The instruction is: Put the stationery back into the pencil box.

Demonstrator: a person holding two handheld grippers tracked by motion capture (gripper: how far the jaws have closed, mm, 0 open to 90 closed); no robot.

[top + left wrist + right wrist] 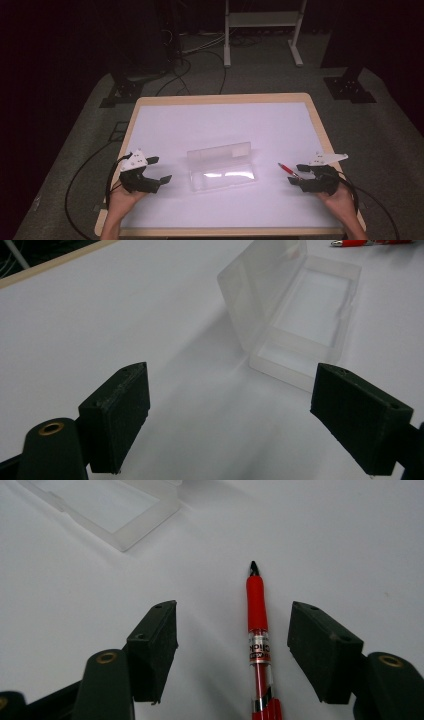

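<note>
A clear plastic case point(222, 167) is lying open near the middle of the white counter point(220, 120), its lid point(220, 151) standing up along the far edge and tilting back. In the left gripper view the case point(300, 320) is showing a bare, see-through tray with nothing lying inside it, and the lid point(260, 285) is rising on the side away from the pen.

The left tongs point(159, 169) are resting low at the near left of the counter, well apart from the case, with the jaws spread wide and holding nothing; the left tongs point(230, 410) are pointing toward the short end of the tray.

A red pen point(289, 170) is lying flat on the counter to the right of the case, outside it and apart from it. The right tongs point(296, 176) are sitting over its near end. In the right gripper view the right tongs point(232, 640) are standing open with the pen point(257, 630) lying between the jaws, touching neither, its dark tip pointing away toward a corner of the case point(125, 515).
</note>
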